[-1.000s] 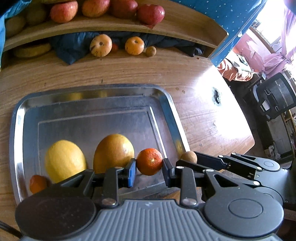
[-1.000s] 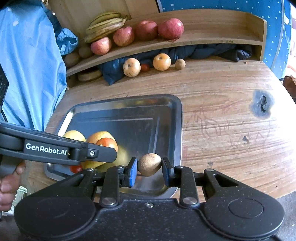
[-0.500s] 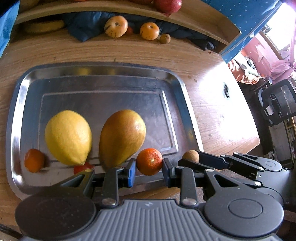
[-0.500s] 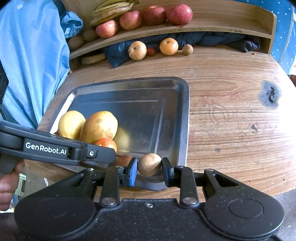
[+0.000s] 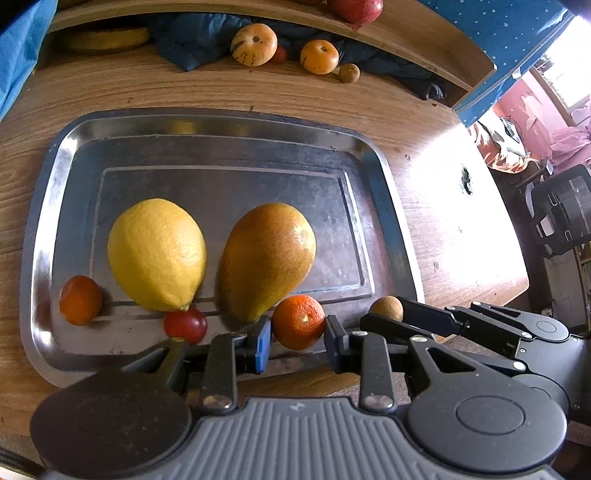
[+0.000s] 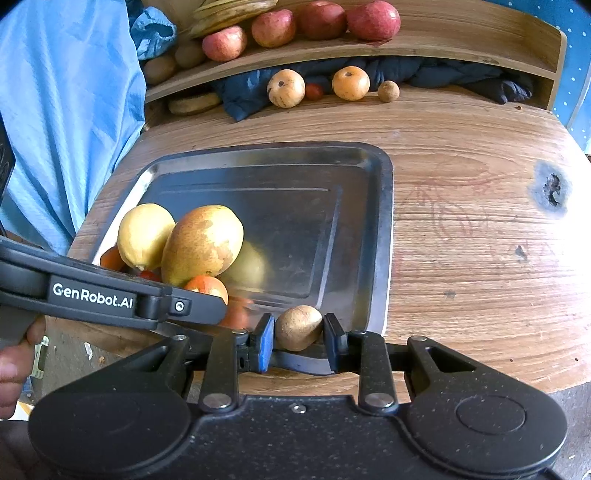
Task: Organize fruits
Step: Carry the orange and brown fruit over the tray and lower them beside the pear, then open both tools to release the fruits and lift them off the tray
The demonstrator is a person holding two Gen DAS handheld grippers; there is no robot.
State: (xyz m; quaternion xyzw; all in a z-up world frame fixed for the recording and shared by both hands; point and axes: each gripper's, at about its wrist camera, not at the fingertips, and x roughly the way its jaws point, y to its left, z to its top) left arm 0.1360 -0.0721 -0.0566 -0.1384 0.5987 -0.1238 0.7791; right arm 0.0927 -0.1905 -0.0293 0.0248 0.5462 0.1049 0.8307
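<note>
My left gripper (image 5: 298, 334) is shut on a small orange (image 5: 298, 322), held above the near edge of the steel tray (image 5: 373, 155). My right gripper (image 6: 298, 334) is shut on a small brown round fruit (image 6: 298, 326), held over the tray's near right corner (image 6: 386, 221); it also shows in the left wrist view (image 5: 386, 307). On the tray lie a yellow lemon-shaped fruit (image 5: 157, 254), an orange-yellow mango (image 5: 266, 256), a small orange (image 5: 80, 299) and a small red fruit (image 5: 185, 325).
At the back of the wooden table (image 6: 461, 206), several small fruits (image 6: 350, 83) lie by a dark cloth (image 6: 443, 75) under a wooden shelf (image 6: 461, 40) with red apples (image 6: 373, 20). Blue fabric (image 6: 62, 110) hangs at left. The table edge is near me.
Both grippers have risen and tilted down over the tray with their fruits still held. The tray now shows more from above, and the small red fruit has come into view.
</note>
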